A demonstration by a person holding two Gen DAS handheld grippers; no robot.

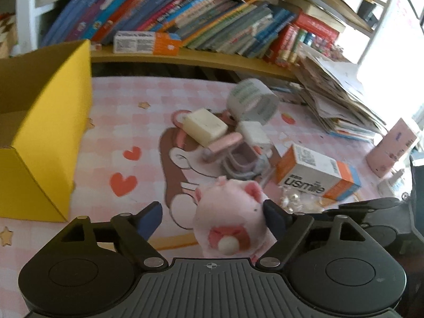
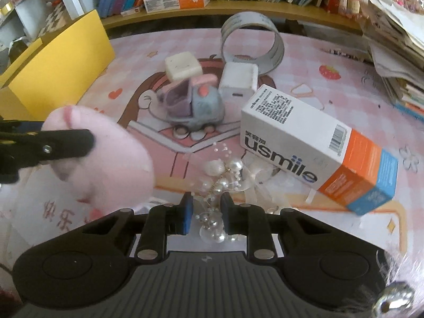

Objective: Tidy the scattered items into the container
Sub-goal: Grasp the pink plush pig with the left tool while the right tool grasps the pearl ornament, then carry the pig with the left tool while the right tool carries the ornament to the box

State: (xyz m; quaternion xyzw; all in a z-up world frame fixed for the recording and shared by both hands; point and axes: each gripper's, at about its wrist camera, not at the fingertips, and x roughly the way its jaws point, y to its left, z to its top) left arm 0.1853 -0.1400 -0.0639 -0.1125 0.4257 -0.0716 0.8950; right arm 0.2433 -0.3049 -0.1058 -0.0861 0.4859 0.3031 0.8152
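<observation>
- Grippers first: my left gripper (image 1: 212,218) was spread wide, and the pink plush pig (image 1: 230,218) sat between its jaws against the right-hand finger (image 1: 274,216); I could not tell whether the left-hand finger touched it, since a gap showed on that side.
- In the right wrist view the same plush pig (image 2: 106,156) appeared at the left, with the left gripper's black finger (image 2: 53,143) lying across it.
- My right gripper (image 2: 205,212) was narrowed to a small gap around the pearl-bead ornament (image 2: 220,182), whose beads lay between the 2 fingers; I could not tell whether the pads actually pressed it.
- The yellow box (image 1: 45,132), the container, stood open at the left edge of the table (image 1: 119,122), well apart from the pile of things.
- Toward the middle of the table lay the toy car (image 2: 193,106), with a cream block (image 2: 182,65) just behind it and a white cube (image 2: 239,79) beside that.
- A tape ring (image 2: 251,39) stood on edge behind the cube, near the back edge.
- The usmile carton (image 2: 318,145) lay on its side toward the right edge, just beside the pearl-bead ornament.
- Behind the table ran a shelf of books (image 1: 185,13).
</observation>
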